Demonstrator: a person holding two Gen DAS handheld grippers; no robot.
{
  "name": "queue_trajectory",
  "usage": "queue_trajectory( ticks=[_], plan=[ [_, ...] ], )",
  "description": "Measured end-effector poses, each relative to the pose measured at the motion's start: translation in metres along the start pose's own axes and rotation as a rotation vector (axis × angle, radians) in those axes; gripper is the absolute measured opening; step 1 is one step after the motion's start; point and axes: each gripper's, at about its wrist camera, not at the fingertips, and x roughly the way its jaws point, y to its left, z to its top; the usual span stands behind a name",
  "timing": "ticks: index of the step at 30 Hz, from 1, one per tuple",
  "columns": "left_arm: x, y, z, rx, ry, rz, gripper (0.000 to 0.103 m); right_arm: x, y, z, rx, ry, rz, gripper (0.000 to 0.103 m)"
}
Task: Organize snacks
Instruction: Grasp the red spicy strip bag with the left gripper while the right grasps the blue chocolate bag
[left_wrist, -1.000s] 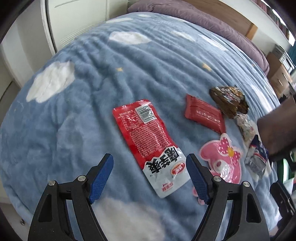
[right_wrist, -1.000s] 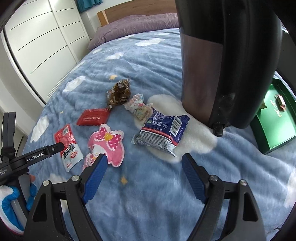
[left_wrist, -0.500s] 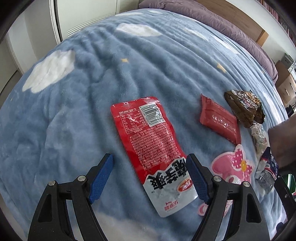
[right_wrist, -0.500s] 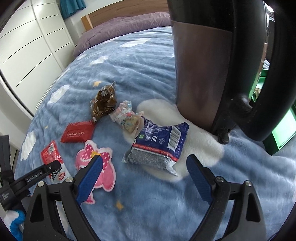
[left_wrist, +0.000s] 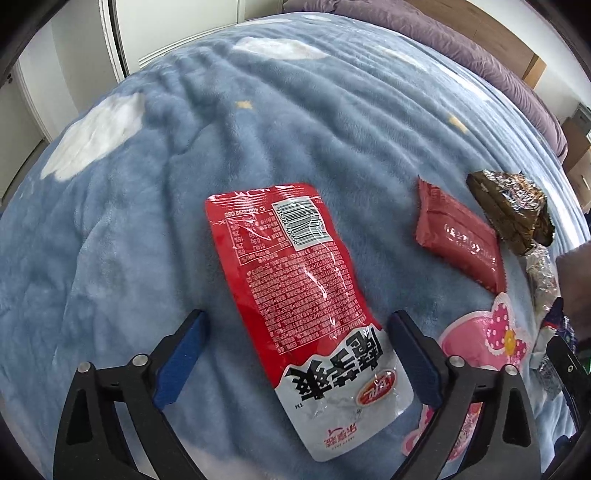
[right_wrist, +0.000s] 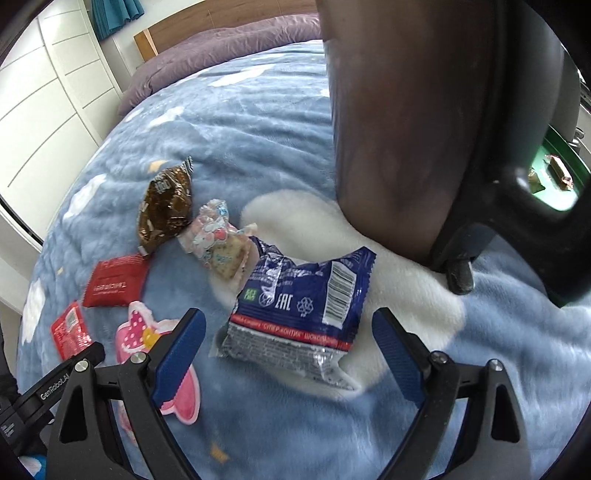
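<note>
Left wrist view: my left gripper (left_wrist: 295, 332) stood wide open at the bottom of the frame, its jaws having just been opening further. The long red and white snack pouch (left_wrist: 299, 295) lay flat on the blue cloud-print blanket (left_wrist: 147, 221), running from the centre of the frame down to the lower middle, and its white end sat between the two blue pads without touching either. Compared with a second earlier the pouch filled far more of the frame, so I had brought the gripper down close over it. At the right of the frame lay a small red wrapper (left_wrist: 458, 240), a brown foil packet (left_wrist: 513, 210) above it, and a pink bow-shaped packet (left_wrist: 480, 343) at the lower right. I judged the pouch was lined up for a grasp, with nothing yet held.

Right wrist view: my right gripper (right_wrist: 288, 347) was also open, and empty. The blue snack bag (right_wrist: 303, 310) lay in the centre of the frame on a white cloud patch, its lower edge between the pads, larger in frame than a second earlier. A dark brown upright object (right_wrist: 406, 129) filled the upper right. Behind it, at the right edge, showed a green tray (right_wrist: 554, 162) with small sweets in it, probably where the snacks belong. Both pickups looked ready; no snack had yet been lifted.
</note>
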Motion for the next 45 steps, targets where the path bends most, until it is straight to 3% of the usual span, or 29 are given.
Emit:
queue_trajectory(
  ticks=[3,20,32,42,45],
  plan=[
    [0.005,-0.004,-0.001,0.008,0.005,0.019,0.101,0.007,0.000,-0.001,0.001,0.013,-0.008,0.103],
    [0.011,-0.010,-0.004,-0.026,-0.021,0.044,0.102,0.029,0.003,0.006,0.088,0.077,-0.038,0.103],
    [0.021,-0.018,0.018,-0.029,0.043,0.058,0.102,0.030,-0.002,0.015,0.210,0.088,0.017,0.103],
    [0.020,-0.011,0.036,-0.047,0.086,0.025,0.098,0.022,-0.003,0.011,0.146,0.065,-0.036,0.103],
    [0.018,-0.004,0.042,-0.051,0.095,0.008,0.091,0.020,-0.005,0.012,0.126,0.063,-0.037,0.089]
  ],
)
